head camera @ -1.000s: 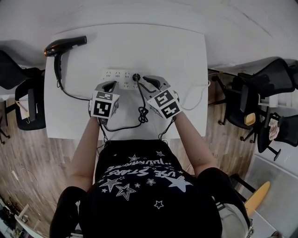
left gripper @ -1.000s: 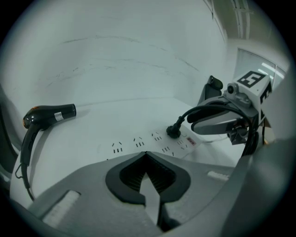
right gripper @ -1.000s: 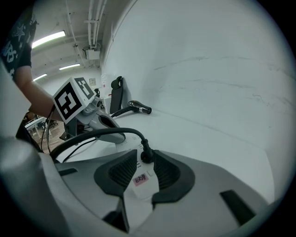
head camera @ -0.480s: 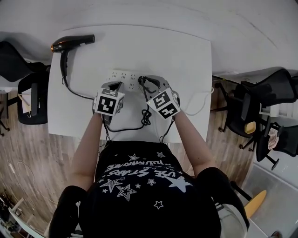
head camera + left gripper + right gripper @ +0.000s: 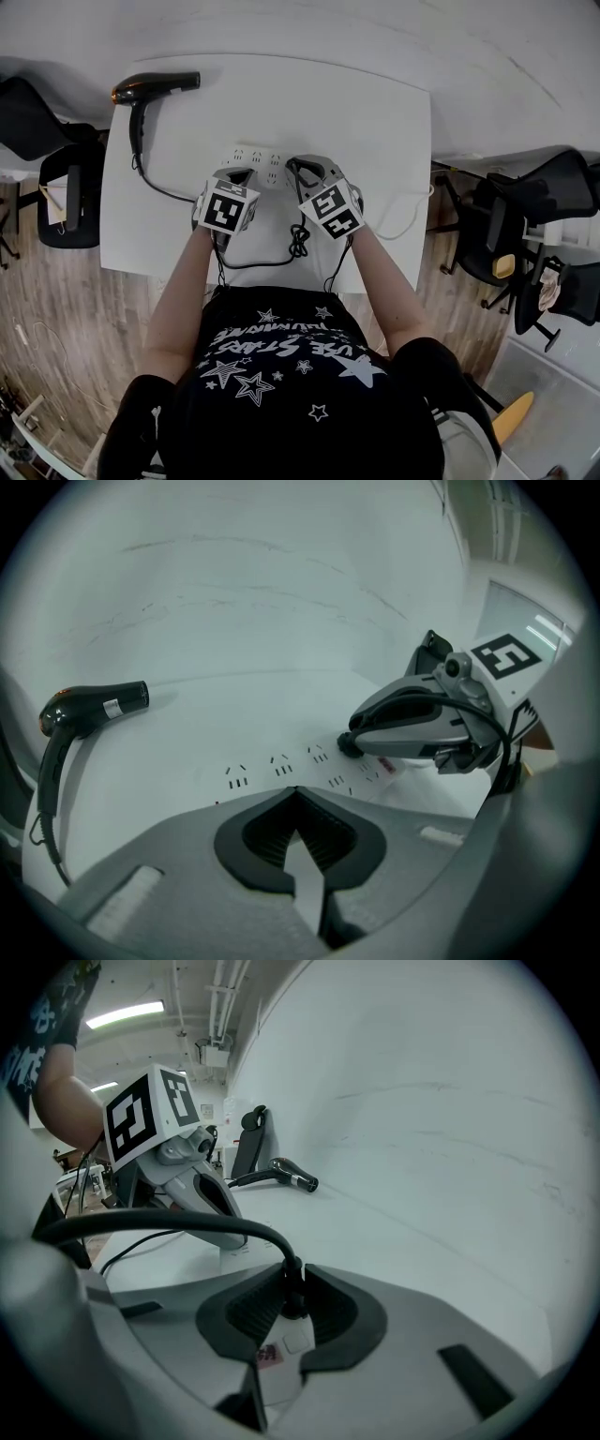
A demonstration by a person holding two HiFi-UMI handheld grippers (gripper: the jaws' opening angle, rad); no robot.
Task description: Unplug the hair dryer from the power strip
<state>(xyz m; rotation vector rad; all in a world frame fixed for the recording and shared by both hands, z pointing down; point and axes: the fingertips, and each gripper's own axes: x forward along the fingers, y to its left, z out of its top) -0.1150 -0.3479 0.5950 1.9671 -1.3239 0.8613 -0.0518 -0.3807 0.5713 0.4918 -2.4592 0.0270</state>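
So the round black plug (image 5: 350, 745) just got clamped by the right gripper (image 5: 292, 1271); best pulled straight out, white power strip (image 5: 258, 155) pinned by the clenched left gripper (image 5: 296, 791).

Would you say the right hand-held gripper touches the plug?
Touching: right gripper view shows the right hand-held gripper, jaws just closing, pressing the plug between them.

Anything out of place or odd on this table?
Nothing spilled or damaged. Only the cord of the hair dryer is bunched into a small tangle near the front edge of the table.
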